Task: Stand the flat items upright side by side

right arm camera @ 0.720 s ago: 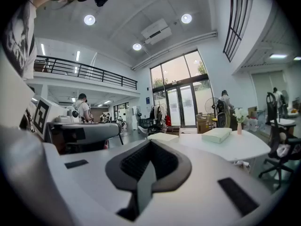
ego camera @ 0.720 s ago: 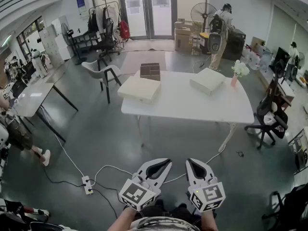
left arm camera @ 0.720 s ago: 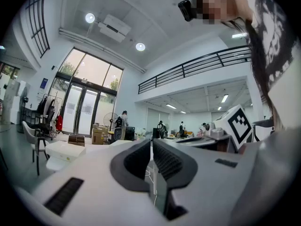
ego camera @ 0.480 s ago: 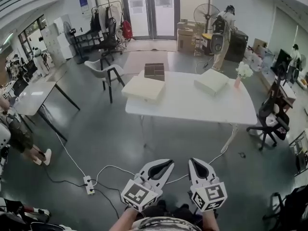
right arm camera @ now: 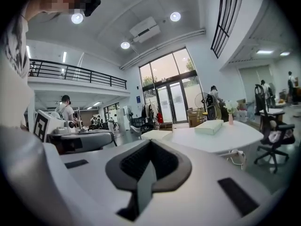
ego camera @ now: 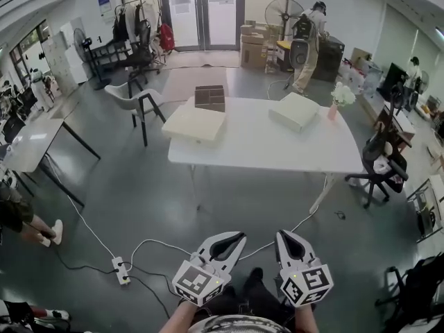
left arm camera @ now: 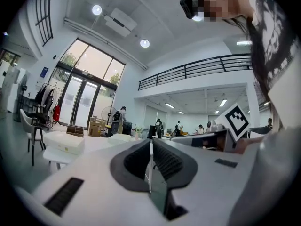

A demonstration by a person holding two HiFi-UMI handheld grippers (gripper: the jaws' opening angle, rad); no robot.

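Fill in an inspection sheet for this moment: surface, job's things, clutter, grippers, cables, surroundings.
Surface: white table, across the floor from the person.
Job's things: left cream box and right cream box lie flat, apart; nothing stands upright.
Clutter: brown box at the far edge; flower vase.
Grippers: left hand-held gripper and right hand-held gripper shut, empty, held low, away from the table.
Cables: white cable and power strip on the floor.
Surroundings: grey chair, fan, person at the back.

Bright, pretty even daylight from the glass doors [ego camera: 205, 12] plus slightly flaring ceiling lights [left arm camera: 96, 9], only soft shadows, heavy fisheye bend with black corners, and the left gripper [left arm camera: 151, 142] goes mushy up close.
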